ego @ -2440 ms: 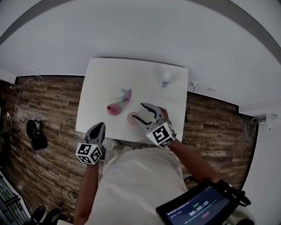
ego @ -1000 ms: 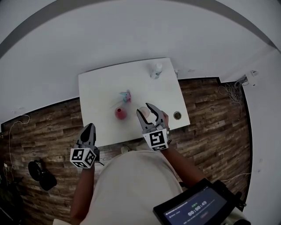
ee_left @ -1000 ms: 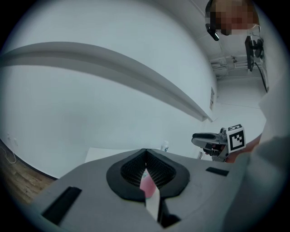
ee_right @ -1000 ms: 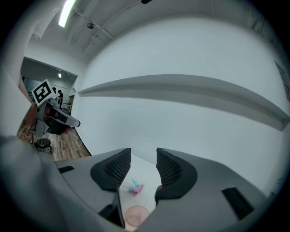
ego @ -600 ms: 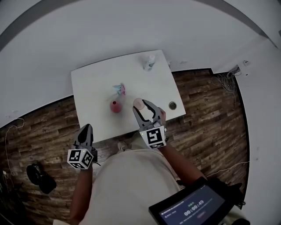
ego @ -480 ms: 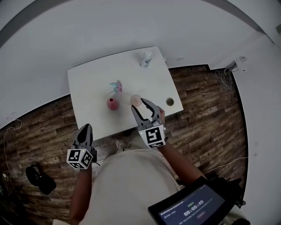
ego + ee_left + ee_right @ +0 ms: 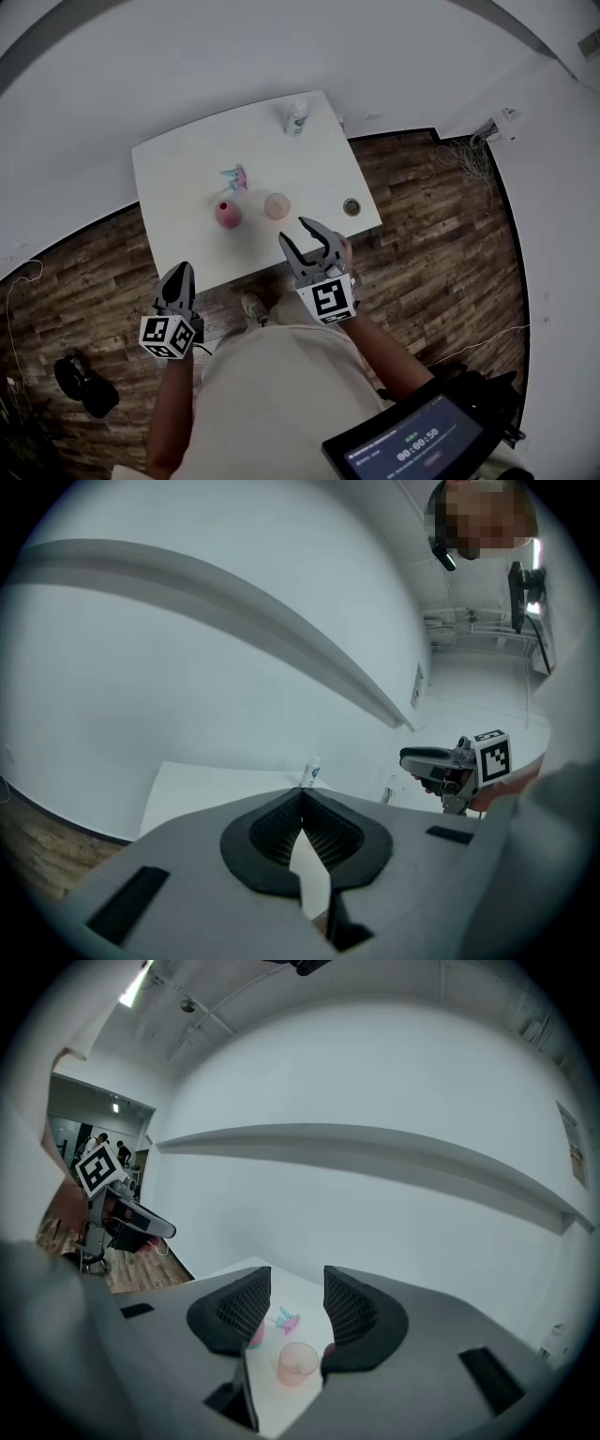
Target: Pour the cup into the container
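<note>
While the right gripper (image 7: pixel 298 234) is hovering by the near edge of the white table (image 7: pixel 178 178), its jaws are standing apart with nothing between the pads. The translucent pink cup (image 7: pixel 277 204) is sitting upright on the tabletop just ahead, untouched. The left gripper (image 7: pixel 179 274) is hanging closed and empty over the wood floor. I am reading this as the reach before the pick-up, so the next move is calling for the jaws to slide forward around the cup. The pink container (image 7: pixel 226 214) is standing near the cup's left, making the carry short. A teal-and-pink item (image 7: pixel 234 176) and a white bottle (image 7: pixel 296 116) are sitting farther back, leaving open room.
</note>
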Motion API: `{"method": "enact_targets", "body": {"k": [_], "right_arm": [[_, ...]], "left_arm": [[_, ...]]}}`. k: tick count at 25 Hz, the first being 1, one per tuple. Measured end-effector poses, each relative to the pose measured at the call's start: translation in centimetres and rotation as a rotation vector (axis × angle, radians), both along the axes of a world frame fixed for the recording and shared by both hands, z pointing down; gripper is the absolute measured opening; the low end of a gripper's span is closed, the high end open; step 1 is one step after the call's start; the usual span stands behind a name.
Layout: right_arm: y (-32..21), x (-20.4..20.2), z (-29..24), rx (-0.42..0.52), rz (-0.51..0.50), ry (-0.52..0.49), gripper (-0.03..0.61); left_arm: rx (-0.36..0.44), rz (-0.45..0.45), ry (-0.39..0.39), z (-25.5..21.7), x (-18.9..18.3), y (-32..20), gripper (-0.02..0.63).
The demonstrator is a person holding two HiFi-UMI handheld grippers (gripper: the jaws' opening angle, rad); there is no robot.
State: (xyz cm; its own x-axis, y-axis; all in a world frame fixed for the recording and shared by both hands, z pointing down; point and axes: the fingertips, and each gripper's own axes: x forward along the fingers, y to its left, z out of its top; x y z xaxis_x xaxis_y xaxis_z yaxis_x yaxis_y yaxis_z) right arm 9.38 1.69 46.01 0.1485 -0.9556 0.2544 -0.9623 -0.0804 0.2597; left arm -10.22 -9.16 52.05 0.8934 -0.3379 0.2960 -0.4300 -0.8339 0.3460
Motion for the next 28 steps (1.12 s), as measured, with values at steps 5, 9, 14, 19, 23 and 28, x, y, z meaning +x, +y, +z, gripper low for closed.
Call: {"method": "enact_targets", "body": {"k": [5, 9, 14, 19, 23, 28], "right_arm": [[1.2, 1.4, -1.1, 0.034, 0.006, -0.007, 0.181], [3.3, 2.5, -2.4, 0.056, -0.002, -0.012, 0.181], [7.6, 4.2, -2.8, 0.059, 0.011, -0.021, 0.181], [12.3, 5.9, -3.4, 0.072, 0.019, -0.016, 0.181], [16.0, 6.8, -3.1, 0.082, 0.025, -0.033, 0.181], [21.7, 6.7, -3.1, 0.086, 0.016, -0.061, 0.181]], "left_arm": [[0.002, -0.004, -0.031, 0.1, 0.7, 1.5, 0.011], [0.017, 0.011, -0.054, -0.9, 2.3, 3.6, 0.011], [0.038, 0.03, -0.063, -1.7, 4.6, 7.0, 0.011], [0.049, 0.045, -0.052, -2.9, 6.8, 11.2, 0.011], [0.058, 0.062, -0.064, -3.0, 7.5, 15.1, 0.011], [0.052, 0.057, -0.091, -2.7, 6.9, 20.7, 0.011]]}}
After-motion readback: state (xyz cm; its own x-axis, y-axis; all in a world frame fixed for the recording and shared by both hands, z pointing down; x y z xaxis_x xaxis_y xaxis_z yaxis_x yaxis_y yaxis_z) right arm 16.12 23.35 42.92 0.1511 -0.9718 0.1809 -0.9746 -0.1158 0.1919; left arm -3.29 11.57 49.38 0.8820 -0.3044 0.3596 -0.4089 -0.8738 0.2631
